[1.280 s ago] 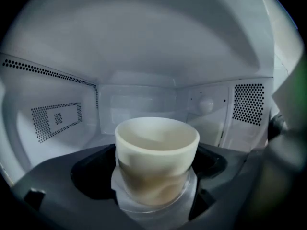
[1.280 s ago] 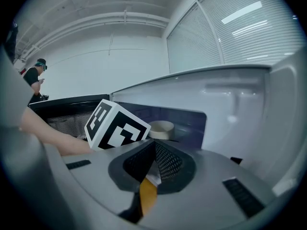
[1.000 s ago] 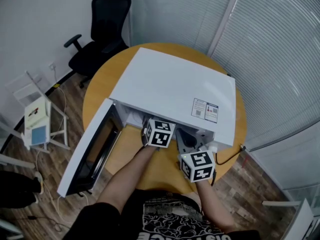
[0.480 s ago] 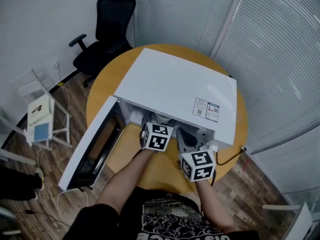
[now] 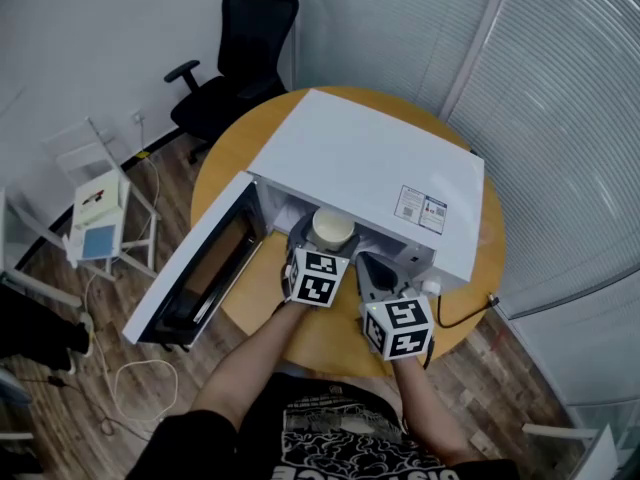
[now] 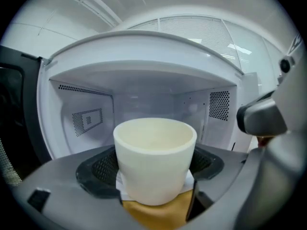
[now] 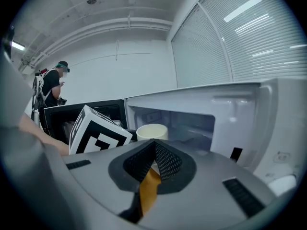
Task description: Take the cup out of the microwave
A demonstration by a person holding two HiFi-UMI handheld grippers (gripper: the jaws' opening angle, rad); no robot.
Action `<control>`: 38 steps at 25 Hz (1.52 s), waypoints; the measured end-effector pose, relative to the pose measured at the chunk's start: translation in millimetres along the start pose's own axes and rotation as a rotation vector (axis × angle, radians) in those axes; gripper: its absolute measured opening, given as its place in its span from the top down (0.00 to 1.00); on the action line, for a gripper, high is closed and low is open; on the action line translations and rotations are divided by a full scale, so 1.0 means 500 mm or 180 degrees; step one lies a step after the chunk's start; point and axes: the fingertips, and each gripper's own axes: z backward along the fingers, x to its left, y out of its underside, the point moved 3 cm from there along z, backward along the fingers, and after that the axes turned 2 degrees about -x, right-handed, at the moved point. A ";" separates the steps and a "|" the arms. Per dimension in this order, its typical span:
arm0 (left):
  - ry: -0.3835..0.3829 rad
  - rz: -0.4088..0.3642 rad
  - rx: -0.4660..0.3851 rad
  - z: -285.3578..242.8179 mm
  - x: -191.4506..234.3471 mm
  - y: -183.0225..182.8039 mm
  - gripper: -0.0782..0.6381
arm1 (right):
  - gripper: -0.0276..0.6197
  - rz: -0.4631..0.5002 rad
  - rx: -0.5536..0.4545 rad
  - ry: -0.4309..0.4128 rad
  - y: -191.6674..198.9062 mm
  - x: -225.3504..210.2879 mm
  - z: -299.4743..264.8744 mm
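A cream cup (image 5: 333, 227) stands upright at the mouth of the white microwave (image 5: 372, 171), just outside its front edge. My left gripper (image 5: 323, 252) is shut on the cup, with a dark pad (image 6: 102, 169) on each side of its wall (image 6: 154, 163). Wooden table shows under the cup's base in the left gripper view. My right gripper (image 5: 367, 267) hovers just right of it before the control panel, shut with nothing in it. Its pads (image 7: 154, 152) meet at the tips. The right gripper view also shows the cup (image 7: 152, 131) beyond the left gripper's marker cube (image 7: 97, 134).
The microwave door (image 5: 200, 266) hangs open to the left over the edge of the round wooden table (image 5: 303, 334). A power cable (image 5: 466, 313) leaves at the right. A black office chair (image 5: 243, 53) and a white rack (image 5: 98, 213) stand on the floor; a person (image 7: 51, 86) stands far off.
The left gripper has drawn back toward me, bringing the cup from under the microwave's top out to the opening, where it now shows in full. The right gripper has barely shifted.
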 end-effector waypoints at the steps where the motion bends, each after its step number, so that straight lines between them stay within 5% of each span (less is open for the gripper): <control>1: -0.0022 0.0010 0.0028 0.011 -0.001 0.003 0.29 | 0.93 0.0002 -0.0005 -0.0022 -0.001 0.004 0.004; 17: -0.0435 0.0133 0.0090 0.160 -0.016 0.023 0.29 | 0.93 0.0095 -0.0050 -0.0372 0.000 0.056 0.075; 38: -0.0720 0.0289 0.0101 0.338 -0.140 0.031 0.29 | 0.93 0.0172 -0.0112 -0.0711 0.033 0.078 0.192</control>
